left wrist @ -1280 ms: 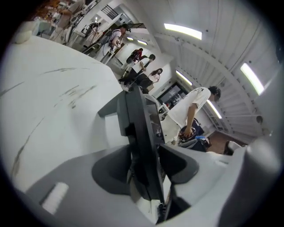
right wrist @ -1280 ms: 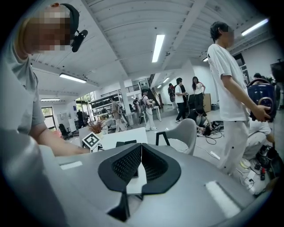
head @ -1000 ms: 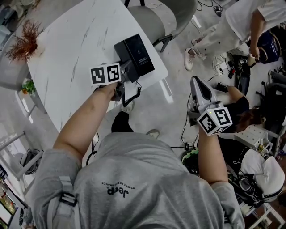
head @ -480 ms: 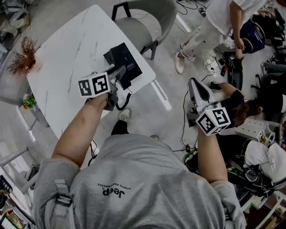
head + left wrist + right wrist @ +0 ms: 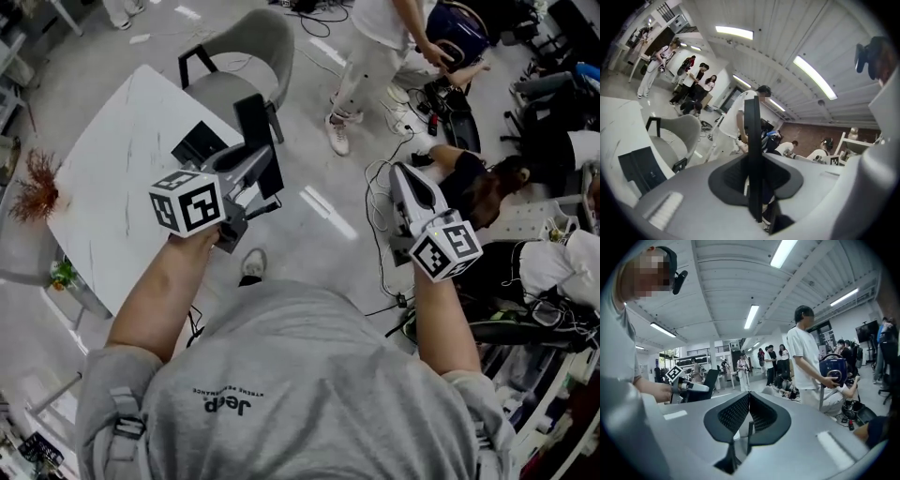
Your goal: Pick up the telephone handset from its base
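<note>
Head view: your L tool [image 5: 258, 161] is clamped on the handset [image 5: 253, 117], which is up in the air, well clear of the base [image 5: 197, 142] left on the surface [image 5: 112, 178]. R tool [image 5: 405, 178] hangs off to the side, over the floor. Pickup looks done imo; nothing obvious left but holding steady.

L tool view: handset stands edge-on btwn the pads, gripped on both faces. Head view can't show that contact. Base sits low left, apart.

R tool view: jaws together, nothing btwn them; head view alone doesn't settle that.
</note>
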`<action>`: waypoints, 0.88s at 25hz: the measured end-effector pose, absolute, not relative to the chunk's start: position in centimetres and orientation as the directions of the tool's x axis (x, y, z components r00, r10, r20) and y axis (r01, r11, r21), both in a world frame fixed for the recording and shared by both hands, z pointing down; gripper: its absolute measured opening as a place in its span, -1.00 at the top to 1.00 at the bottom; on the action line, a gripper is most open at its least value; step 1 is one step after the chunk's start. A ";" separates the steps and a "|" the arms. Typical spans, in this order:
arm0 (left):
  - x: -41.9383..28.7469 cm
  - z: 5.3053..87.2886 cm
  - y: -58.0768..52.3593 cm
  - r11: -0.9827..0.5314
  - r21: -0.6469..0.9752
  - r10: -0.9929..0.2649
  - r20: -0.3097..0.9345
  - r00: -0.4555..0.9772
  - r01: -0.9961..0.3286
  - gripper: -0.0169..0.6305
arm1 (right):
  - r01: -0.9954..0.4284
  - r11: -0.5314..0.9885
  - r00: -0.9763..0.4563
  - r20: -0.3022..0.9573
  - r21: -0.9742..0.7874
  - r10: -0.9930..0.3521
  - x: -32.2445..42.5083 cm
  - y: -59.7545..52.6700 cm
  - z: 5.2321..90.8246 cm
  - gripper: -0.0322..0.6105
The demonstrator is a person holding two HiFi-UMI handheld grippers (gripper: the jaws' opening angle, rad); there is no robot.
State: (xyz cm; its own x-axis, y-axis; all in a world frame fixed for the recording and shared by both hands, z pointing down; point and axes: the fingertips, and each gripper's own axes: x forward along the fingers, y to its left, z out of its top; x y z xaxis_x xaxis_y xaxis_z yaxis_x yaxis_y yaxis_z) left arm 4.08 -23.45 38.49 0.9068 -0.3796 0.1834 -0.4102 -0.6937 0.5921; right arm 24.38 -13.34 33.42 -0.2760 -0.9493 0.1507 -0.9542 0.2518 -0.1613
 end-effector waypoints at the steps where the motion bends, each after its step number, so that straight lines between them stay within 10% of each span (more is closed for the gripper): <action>1: 5.3 37.5 -22.7 -0.714 0.585 -0.358 0.167 0.919 -0.385 0.52 | -0.958 0.238 -0.261 0.146 -0.160 -0.954 25.2 -12.4 32.9 0.88; 22: 24.6 26.4 -8.8 -0.924 0.355 0.170 0.044 0.984 0.144 0.52 | -0.987 -0.093 0.086 0.062 -0.128 -0.994 38.2 3.8 26.4 0.89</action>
State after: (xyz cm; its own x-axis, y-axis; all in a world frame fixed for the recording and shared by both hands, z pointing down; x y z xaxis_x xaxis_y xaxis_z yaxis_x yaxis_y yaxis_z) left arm 24.65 -8.82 26.40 0.9844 0.1704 0.0444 0.1438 -0.9237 0.3552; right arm 38.16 3.82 26.39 0.0860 -0.9944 0.0620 -0.9874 -0.0934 -0.1279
